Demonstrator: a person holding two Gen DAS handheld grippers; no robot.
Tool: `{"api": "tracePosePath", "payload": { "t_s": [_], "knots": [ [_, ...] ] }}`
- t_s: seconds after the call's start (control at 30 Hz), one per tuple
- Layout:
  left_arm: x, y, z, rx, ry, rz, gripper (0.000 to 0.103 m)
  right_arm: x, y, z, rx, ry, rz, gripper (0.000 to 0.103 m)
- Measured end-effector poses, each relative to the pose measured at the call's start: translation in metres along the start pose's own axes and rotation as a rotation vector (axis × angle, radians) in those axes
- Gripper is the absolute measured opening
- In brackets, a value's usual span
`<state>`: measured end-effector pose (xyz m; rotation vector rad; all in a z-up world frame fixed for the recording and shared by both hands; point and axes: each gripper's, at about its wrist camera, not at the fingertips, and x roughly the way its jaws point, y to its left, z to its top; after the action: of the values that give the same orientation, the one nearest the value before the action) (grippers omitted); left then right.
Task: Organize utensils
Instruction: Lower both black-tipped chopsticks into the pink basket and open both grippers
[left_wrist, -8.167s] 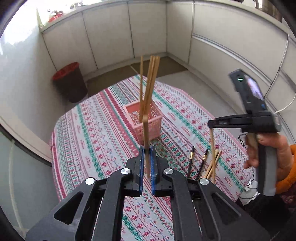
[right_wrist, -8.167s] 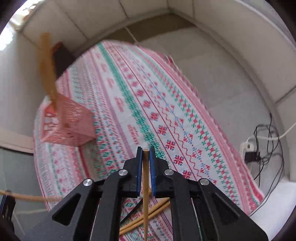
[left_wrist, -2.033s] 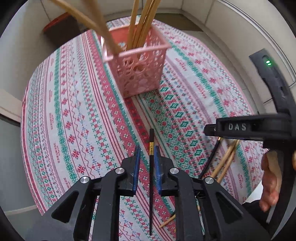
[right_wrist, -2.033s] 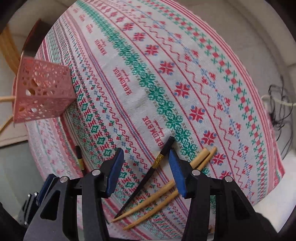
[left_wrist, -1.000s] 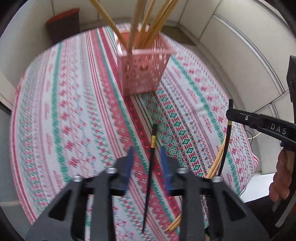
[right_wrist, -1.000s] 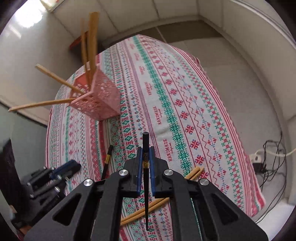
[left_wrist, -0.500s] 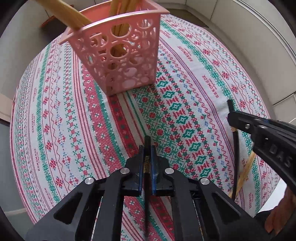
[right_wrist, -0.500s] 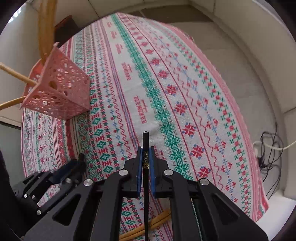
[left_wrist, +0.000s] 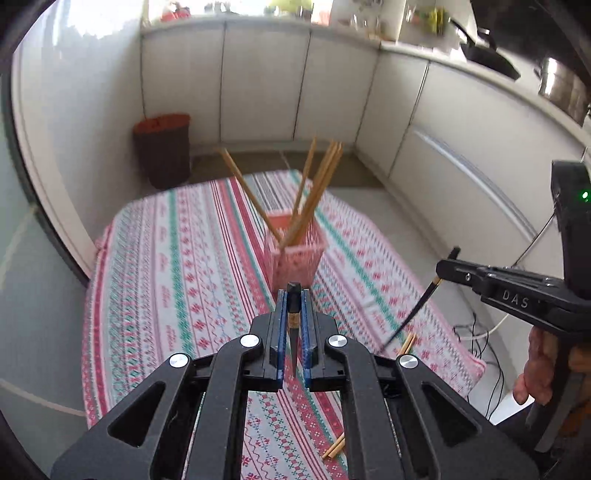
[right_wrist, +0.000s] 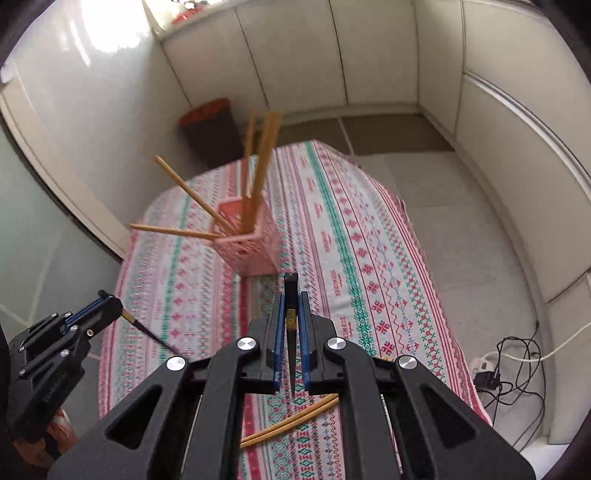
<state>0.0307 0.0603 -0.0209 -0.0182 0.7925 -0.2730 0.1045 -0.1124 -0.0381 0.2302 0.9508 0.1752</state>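
Observation:
A pink perforated basket stands on the patterned tablecloth and holds several wooden chopsticks. My left gripper is shut on a black chopstick, raised above the table in front of the basket. My right gripper is shut on another black chopstick, also raised and pointing toward the basket. The right gripper shows in the left wrist view, with its chopstick hanging down. The left gripper shows in the right wrist view.
Two loose wooden chopsticks lie on the tablecloth near its front right edge. A dark bin with a red rim stands on the floor beyond the table. White cabinets surround the area. Cables lie at right.
Both grippers have lifted up and back from the table, each carrying its black chopstick. The basket now looks farther away in both views.

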Motion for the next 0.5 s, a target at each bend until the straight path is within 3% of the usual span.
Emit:
{"api": "tracePosePath", "payload": {
  "t_s": [0.17,0.3,0.5],
  "knots": [
    [-0.052,0.002,0.044,-0.023,-0.154,-0.021,0.006,-0.045,0.004,0.029,0.008,-0.102,0.021,0.007],
    [-0.083,0.0,0.086,-0.041,-0.277,-0.04,0.006,-0.078,-0.003,0.072,0.082,-0.224,0.063,0.007],
    [-0.088,-0.008,0.136,-0.034,-0.384,-0.044,0.006,-0.089,-0.004,0.119,0.138,-0.327,0.119,0.007]
  ]
}}
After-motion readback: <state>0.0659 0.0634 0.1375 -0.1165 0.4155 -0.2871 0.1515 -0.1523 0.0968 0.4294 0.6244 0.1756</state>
